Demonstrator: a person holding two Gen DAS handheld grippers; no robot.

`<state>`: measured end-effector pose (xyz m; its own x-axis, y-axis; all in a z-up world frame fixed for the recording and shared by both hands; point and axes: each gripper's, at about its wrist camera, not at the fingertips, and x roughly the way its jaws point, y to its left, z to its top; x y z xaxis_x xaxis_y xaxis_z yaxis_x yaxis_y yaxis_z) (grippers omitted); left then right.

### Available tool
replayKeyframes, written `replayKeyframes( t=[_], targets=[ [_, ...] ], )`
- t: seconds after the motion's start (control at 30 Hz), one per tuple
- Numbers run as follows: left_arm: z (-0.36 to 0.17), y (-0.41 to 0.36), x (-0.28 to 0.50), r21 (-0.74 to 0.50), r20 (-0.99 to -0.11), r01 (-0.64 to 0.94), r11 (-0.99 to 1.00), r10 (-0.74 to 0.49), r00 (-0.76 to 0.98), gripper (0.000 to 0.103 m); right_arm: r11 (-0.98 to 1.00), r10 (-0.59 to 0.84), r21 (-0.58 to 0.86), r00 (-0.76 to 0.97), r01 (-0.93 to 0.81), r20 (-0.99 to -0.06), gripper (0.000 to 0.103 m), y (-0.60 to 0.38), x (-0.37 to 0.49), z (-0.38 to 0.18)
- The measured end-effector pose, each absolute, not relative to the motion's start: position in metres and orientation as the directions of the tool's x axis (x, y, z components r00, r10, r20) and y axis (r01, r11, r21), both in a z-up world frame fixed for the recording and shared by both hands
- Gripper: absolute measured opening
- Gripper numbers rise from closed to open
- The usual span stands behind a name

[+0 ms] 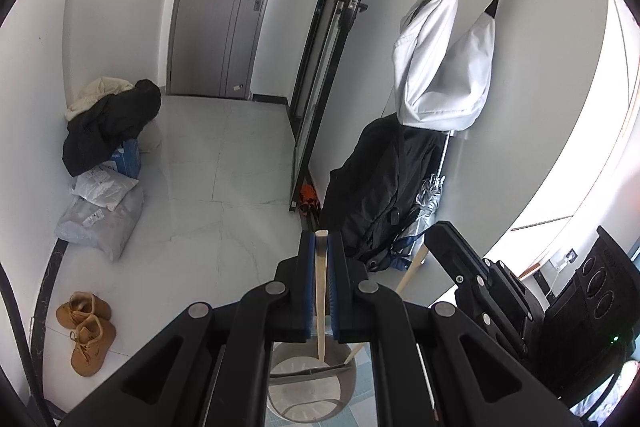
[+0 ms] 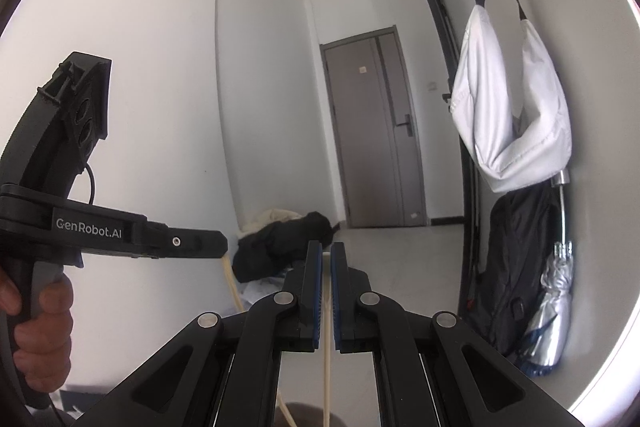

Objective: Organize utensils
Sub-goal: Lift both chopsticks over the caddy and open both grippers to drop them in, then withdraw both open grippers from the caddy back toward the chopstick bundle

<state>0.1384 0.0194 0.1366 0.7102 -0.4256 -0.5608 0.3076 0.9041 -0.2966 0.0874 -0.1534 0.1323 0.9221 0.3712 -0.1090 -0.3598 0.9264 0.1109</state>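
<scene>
My left gripper (image 1: 320,243) is shut on a pale wooden chopstick (image 1: 320,291) that hangs down between its blue pads into a round grey holder (image 1: 347,385) below. A second chopstick (image 1: 408,277) leans to the right, its lower end in the same holder. My right gripper (image 2: 326,255) is shut on that thin pale chopstick (image 2: 327,359), which runs down between its pads. The right gripper's body shows at the right of the left wrist view (image 1: 472,267). The left gripper's body shows at the left of the right wrist view (image 2: 132,235), with a chopstick (image 2: 232,283) below its tip.
A blue-tiled surface (image 1: 362,379) lies under the holder. On the floor are brown boots (image 1: 86,331), grey parcels (image 1: 100,215) and a pile of dark clothes (image 1: 112,127). A white bag (image 1: 444,67), black backpack (image 1: 380,195) and folded umbrella (image 1: 430,199) hang at the right wall.
</scene>
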Motion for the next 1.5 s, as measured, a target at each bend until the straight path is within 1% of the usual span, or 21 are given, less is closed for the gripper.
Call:
replayKeyframes(
  t=[0.13,0.27,0.33,0.43,0.47,0.5,0.53,0.57,0.63,0.67,0.73,0.87,0.9,0.97,1.03,1.07,1.13,1.27,1.3,1.33,1.5],
  targets=[
    [0.123,0.023,0.151,-0.302,-0.570,0.300,0.905,-0.424,0.704,0.002,0.926,0.375,0.101,0.920,-0.365,-0.115,0.003,-0.148,0.102,0.120],
    [0.107,0.028,0.160,-0.319,-0.601,0.278,0.906,-0.420,0.680,0.002,0.919,0.393,0.087,0.909,-0.384,-0.138,0.003,-0.143,0.112,0.107],
    [0.102,0.031,0.161,-0.336,-0.600,0.273,0.902,-0.428,0.676,0.002,0.907,0.421,0.085,0.892,-0.413,-0.163,0.004,-0.140,0.116,0.101],
    [0.096,0.029,0.161,-0.318,-0.606,0.270,0.909,-0.414,0.679,0.003,0.879,0.476,0.076,0.854,-0.471,-0.211,0.005,-0.134,0.118,0.092],
    [0.093,0.029,0.161,-0.309,-0.621,0.267,0.913,-0.406,0.671,0.003,0.869,0.491,0.066,0.841,-0.490,-0.226,0.006,-0.132,0.118,0.089],
    [0.091,0.027,0.164,-0.307,-0.633,0.267,0.914,-0.405,0.660,0.008,0.859,0.506,0.056,0.829,-0.509,-0.239,0.006,-0.129,0.116,0.085],
    [0.089,0.027,0.166,-0.314,-0.645,0.269,0.911,-0.412,0.643,0.017,0.853,0.515,0.054,0.821,-0.519,-0.247,0.007,-0.130,0.116,0.082],
    [0.087,0.029,0.167,-0.327,-0.649,0.263,0.908,-0.418,0.635,0.021,0.847,0.524,0.055,0.813,-0.528,-0.255,0.008,-0.130,0.115,0.080],
    [0.085,0.035,0.163,-0.334,-0.643,0.243,0.911,-0.409,0.648,0.036,0.848,0.522,0.059,0.810,-0.527,-0.269,0.017,-0.131,0.110,0.076],
    [0.086,0.038,0.161,-0.332,-0.638,0.231,0.915,-0.398,0.659,0.037,0.852,0.516,0.066,0.813,-0.519,-0.270,0.019,-0.133,0.107,0.075],
    [0.087,0.045,0.157,-0.326,-0.640,0.199,0.924,-0.371,0.673,0.040,0.860,0.507,0.095,0.819,-0.502,-0.268,0.031,-0.140,0.102,0.075],
    [0.088,0.055,0.146,-0.308,-0.651,0.138,0.941,-0.314,0.691,0.041,0.885,0.465,0.148,0.847,-0.441,-0.257,0.045,-0.159,0.084,0.076],
    [0.087,0.056,0.143,-0.300,-0.651,0.128,0.945,-0.301,0.697,0.044,0.893,0.450,0.154,0.854,-0.424,-0.259,0.051,-0.163,0.079,0.076],
    [0.090,0.056,0.133,-0.285,-0.646,0.108,0.953,-0.274,0.713,0.049,0.900,0.435,0.163,0.864,-0.405,-0.256,0.054,-0.168,0.073,0.079],
    [0.091,0.056,0.126,-0.271,-0.639,0.090,0.958,-0.249,0.728,0.056,0.907,0.419,0.168,0.872,-0.387,-0.252,0.060,-0.171,0.064,0.081],
    [0.093,0.054,0.120,-0.263,-0.633,0.081,0.961,-0.235,0.737,0.058,0.911,0.409,0.169,0.877,-0.377,-0.251,0.061,-0.173,0.058,0.082],
    [0.094,0.053,0.114,-0.247,-0.630,0.074,0.966,-0.218,0.745,0.059,0.916,0.397,0.170,0.885,-0.364,-0.242,0.069,-0.176,0.049,0.084],
    [0.097,0.047,0.097,-0.209,-0.614,0.065,0.976,-0.183,0.768,0.061,0.929,0.364,0.154,0.903,-0.336,-0.228,0.076,-0.175,0.031,0.090],
    [0.097,0.047,0.092,-0.205,-0.608,0.064,0.977,-0.179,0.773,0.065,0.933,0.355,0.152,0.907,-0.327,-0.226,0.079,-0.175,0.026,0.090],
    [0.097,0.046,0.088,-0.204,-0.603,0.065,0.977,-0.178,0.777,0.070,0.934,0.352,0.153,0.909,-0.324,-0.224,0.080,-0.175,0.023,0.091],
    [0.096,0.042,0.067,-0.171,-0.574,0.057,0.984,-0.146,0.806,0.080,0.939,0.334,0.157,0.918,-0.305,-0.216,0.085,-0.178,0.005,0.091]
  ],
)
